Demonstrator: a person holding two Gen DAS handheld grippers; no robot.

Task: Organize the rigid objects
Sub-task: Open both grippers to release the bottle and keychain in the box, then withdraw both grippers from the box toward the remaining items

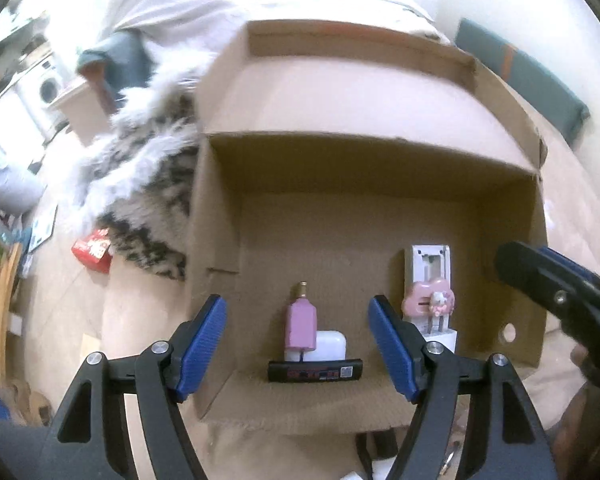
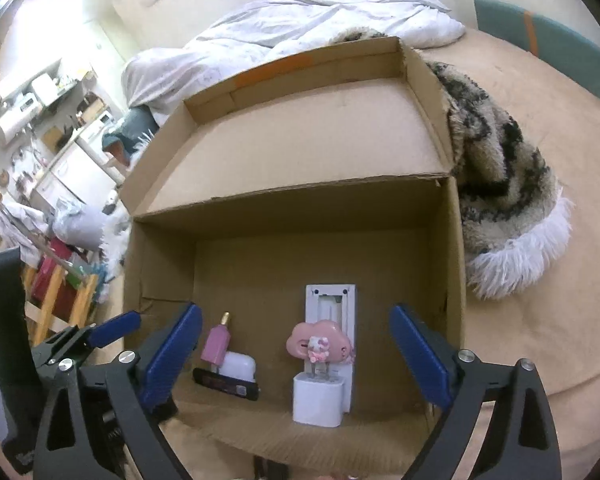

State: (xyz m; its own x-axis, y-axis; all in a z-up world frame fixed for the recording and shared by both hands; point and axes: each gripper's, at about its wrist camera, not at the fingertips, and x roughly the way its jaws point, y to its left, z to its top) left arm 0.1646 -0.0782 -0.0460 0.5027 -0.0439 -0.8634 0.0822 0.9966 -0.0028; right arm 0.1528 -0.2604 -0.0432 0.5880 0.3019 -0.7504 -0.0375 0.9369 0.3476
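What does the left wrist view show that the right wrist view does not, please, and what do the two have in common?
Only the left wrist view shows a red packet lying beside the fur blanket, and a round hole in the box's wall. Only the right wrist view shows the rumpled white duvet clearly, and the white charger cube in full. Both show the cardboard box holding the pink bottle, black device, white case and pink cloud charm, with both sets of jaws open and empty.
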